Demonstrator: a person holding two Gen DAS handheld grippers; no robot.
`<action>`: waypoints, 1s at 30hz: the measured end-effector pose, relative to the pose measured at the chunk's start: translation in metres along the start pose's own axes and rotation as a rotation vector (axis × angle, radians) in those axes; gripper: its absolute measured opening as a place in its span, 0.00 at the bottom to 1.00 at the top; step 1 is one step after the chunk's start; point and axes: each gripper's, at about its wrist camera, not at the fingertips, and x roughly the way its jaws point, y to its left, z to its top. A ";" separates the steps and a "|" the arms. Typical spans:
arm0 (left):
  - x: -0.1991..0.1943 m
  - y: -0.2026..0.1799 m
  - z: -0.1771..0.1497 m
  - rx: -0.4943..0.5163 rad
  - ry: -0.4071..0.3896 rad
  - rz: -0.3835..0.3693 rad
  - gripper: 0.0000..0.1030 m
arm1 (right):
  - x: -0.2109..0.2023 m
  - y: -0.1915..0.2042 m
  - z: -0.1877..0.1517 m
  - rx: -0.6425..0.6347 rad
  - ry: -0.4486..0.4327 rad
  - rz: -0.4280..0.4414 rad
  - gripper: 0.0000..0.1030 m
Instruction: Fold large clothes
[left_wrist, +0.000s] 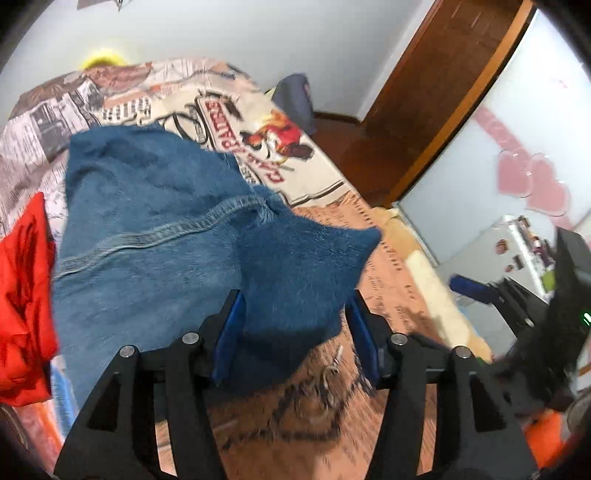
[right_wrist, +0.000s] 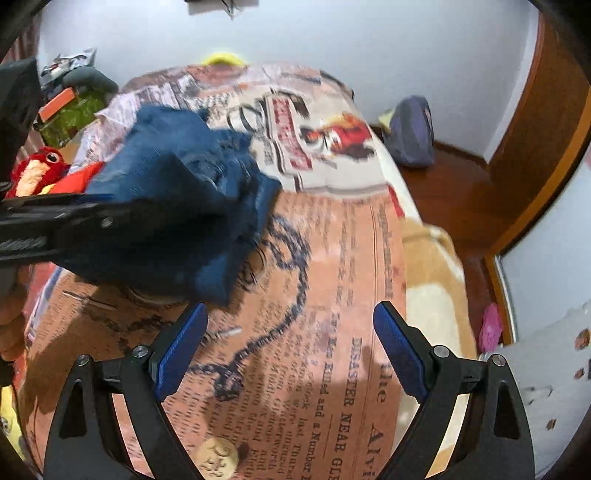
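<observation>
Fabric fills the gap of the left tool (left_wrist: 295, 314): its two blue-padded fingers stand apart, and a corner of the fuzzy blue garment with a stitched seam (left_wrist: 155, 206) lies between them, though whether the pads actually press on it cannot be told. From that corner the garment runs away from the left tool and to its left, its long axis following the seam across the newspaper-print bedspread (left_wrist: 321, 173) toward a bright red cloth (left_wrist: 26, 295) at the bed's edge. The right tool (right_wrist: 291, 343) is spread wide with nothing between its fingers, hovering over bare bedspread; the bunched garment sits ahead and to its left, near but apart, beside the left tool's black body. By this layout the left tool is nearer, and any fold would likely carry that corner along the seam.
</observation>
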 end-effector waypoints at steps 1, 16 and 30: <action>-0.008 0.001 0.005 -0.007 -0.018 -0.003 0.56 | -0.005 0.004 0.003 -0.008 -0.014 0.001 0.87; -0.023 0.109 -0.027 -0.116 -0.003 0.297 0.74 | 0.046 0.060 0.065 0.042 -0.031 0.142 0.87; -0.030 0.110 -0.065 -0.194 -0.047 0.287 0.87 | 0.074 0.006 0.005 0.326 0.073 0.312 0.88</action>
